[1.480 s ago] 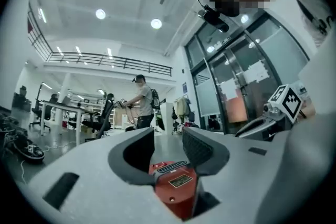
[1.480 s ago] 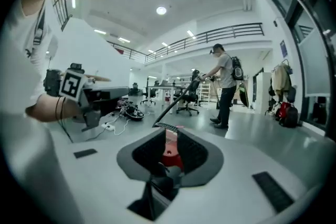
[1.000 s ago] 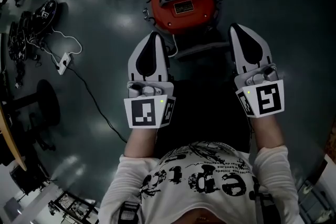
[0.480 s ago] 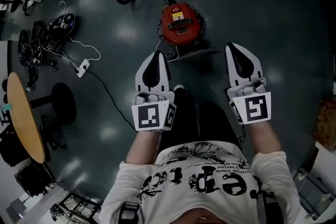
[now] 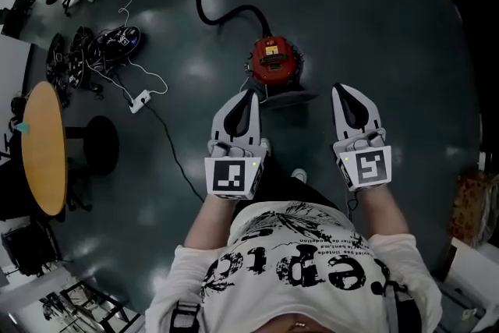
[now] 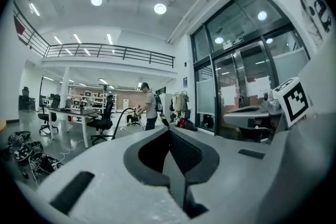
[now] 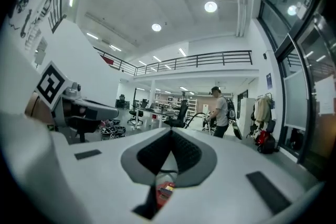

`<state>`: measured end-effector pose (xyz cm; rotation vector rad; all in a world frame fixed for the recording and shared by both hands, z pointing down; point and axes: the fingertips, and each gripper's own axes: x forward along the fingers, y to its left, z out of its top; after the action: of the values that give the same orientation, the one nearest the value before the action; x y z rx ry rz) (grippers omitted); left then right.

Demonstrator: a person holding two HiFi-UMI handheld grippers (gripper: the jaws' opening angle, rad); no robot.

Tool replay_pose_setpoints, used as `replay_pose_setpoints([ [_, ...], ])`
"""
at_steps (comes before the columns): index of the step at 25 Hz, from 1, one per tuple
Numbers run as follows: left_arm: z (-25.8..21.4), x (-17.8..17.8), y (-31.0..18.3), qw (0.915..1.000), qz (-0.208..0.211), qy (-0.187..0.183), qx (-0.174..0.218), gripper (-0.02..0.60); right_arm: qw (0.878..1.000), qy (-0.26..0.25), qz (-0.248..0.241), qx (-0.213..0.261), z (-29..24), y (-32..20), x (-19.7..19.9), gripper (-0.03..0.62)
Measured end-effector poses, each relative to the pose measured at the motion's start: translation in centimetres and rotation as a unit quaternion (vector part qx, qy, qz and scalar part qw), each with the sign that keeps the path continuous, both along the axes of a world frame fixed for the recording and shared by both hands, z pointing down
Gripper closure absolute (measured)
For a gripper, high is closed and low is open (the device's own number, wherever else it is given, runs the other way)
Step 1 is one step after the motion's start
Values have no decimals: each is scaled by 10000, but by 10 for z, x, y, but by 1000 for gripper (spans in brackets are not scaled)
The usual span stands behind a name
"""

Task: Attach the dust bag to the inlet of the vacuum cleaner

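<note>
Far below me on the dark floor stands the red vacuum cleaner (image 5: 274, 62), its black hose (image 5: 214, 12) curling away toward the top. A dark flat piece (image 5: 290, 97) lies against its near side; I cannot tell what it is. My left gripper (image 5: 251, 93) and right gripper (image 5: 340, 88) are held level, side by side, high above the vacuum. Both are shut with nothing between their jaws. In the left gripper view the left gripper (image 6: 169, 128) points into a large hall. Through the gap under the right gripper (image 7: 171, 131), a bit of the red vacuum (image 7: 164, 190) shows.
A round wooden table (image 5: 43, 148) and a black stool base (image 5: 97, 144) stand at the left. A white power strip (image 5: 140, 100) with its cord and a heap of cables (image 5: 93, 51) lie nearby. A person (image 6: 150, 107) stands far off among desks and chairs.
Both grippers have risen together. The vacuum now looks smaller and farther below, and more of the floor, the table and the cables have come into the head view.
</note>
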<state>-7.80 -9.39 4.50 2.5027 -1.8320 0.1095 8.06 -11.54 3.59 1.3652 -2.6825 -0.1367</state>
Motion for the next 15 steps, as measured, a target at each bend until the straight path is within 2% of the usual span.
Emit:
replay_pose_setpoints([
  [2, -8, 8, 13, 9999, 76, -95, 54, 578, 9999, -108, -11, -26, -4, 11, 2, 592],
  [6, -15, 12, 34, 9998, -129, -100, 105, 578, 9997, -206, 134, -62, -3, 31, 11, 592],
  [10, -29, 11, 46, 9993, -275, 86, 248, 578, 9996, -190, 165, 125, -19, 48, 17, 592],
  [15, -32, 25, 57, 9995, -225, 76, 218, 578, 9996, -211, 128, 141, -24, 64, 25, 592],
])
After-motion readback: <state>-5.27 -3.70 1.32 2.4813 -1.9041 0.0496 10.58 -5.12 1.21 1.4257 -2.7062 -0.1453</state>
